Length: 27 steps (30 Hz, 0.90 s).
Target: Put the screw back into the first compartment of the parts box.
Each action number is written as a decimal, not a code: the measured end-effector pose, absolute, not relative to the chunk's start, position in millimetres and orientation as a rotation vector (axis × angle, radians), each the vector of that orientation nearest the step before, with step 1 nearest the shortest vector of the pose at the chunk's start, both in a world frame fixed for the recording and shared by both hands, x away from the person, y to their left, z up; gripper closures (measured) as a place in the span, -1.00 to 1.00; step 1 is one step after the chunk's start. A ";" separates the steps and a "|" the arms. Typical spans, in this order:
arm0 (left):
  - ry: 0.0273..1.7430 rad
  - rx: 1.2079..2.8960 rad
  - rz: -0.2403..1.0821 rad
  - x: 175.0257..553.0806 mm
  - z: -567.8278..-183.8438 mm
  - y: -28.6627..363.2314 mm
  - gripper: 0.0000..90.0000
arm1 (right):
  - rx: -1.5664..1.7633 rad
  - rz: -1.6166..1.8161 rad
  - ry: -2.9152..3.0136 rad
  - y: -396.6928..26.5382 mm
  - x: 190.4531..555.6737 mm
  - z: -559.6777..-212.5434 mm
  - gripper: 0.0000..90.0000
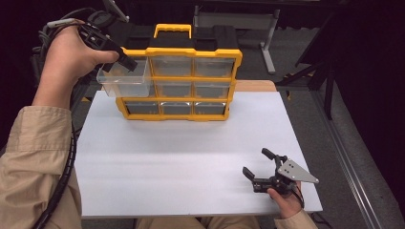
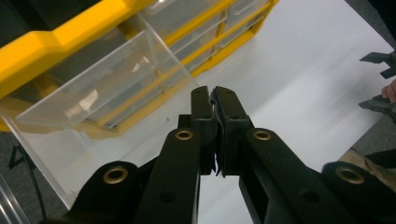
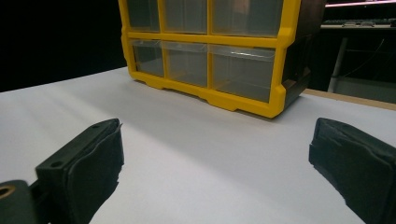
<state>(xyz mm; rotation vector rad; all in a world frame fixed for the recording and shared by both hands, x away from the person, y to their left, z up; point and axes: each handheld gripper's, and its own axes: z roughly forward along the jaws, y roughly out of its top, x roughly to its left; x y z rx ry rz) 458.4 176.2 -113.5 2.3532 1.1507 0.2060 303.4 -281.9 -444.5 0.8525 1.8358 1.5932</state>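
Note:
A yellow-framed organizer (image 1: pixel 191 51) with clear drawers stands upright at the back of the white tabletop (image 1: pixel 181 157). One clear empty drawer (image 1: pixel 123 82) sticks out from its top-left slot, toward the left. My left gripper (image 1: pixel 125 62) is shut on that drawer's thin side wall; in the left gripper view the jaws (image 2: pixel 215 100) pinch the wall of the drawer (image 2: pixel 93 98) beside the organizer (image 2: pixel 70 32). My right gripper (image 1: pixel 255 161) rests low at the front right of the table, open and holding nothing. In its own view the right gripper (image 3: pixel 215 158) faces the organizer (image 3: pixel 205 39).
The other drawers sit pushed in. A wooden strip (image 1: pixel 255 86) shows behind the white top at the right. Black stands and a grey table frame (image 1: pixel 267 47) fill the dark floor behind. A bare stretch of white top lies between the organizer and the right gripper.

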 end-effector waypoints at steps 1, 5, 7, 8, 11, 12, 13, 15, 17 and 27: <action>1.162 2.352 0.214 460.8 -113.8 178.2 0.94 | 0.853 1.593 1.835 -281.8 303.4 -444.5 -0.92; 1.180 2.337 0.227 469.3 -116.9 183.8 0.94 | 0.848 1.595 1.835 -281.5 303.5 -444.4 -0.92; 1.195 2.331 0.239 472.6 -118.4 185.6 0.94 | 0.850 1.594 1.835 -281.6 303.6 -444.5 -0.92; 1.203 2.330 0.243 474.1 -119.4 186.3 0.94 | 0.850 1.590 1.835 -282.1 303.4 -444.2 -0.92; 1.210 2.318 0.249 478.5 -122.2 188.8 0.94 | 0.852 1.591 1.835 -282.2 303.5 -444.3 -0.92; 1.215 2.323 0.247 480.0 -123.9 189.3 0.94 | 0.853 1.592 1.836 -282.1 303.5 -444.5 -0.92; 1.215 2.323 0.247 480.0 -123.9 189.3 0.94 | 0.853 1.592 1.836 -282.1 303.5 -444.5 -0.92; 1.231 2.316 0.250 483.1 -129.0 191.3 0.94 | 0.848 1.592 1.835 -282.2 303.6 -444.3 -0.92; 1.231 2.316 0.253 484.7 -132.0 192.8 0.94 | 0.849 1.592 1.835 -282.3 303.6 -444.3 -0.92; 1.246 2.261 0.253 485.4 -139.9 198.4 0.61 | 0.851 1.592 1.837 -282.1 303.6 -444.5 -0.92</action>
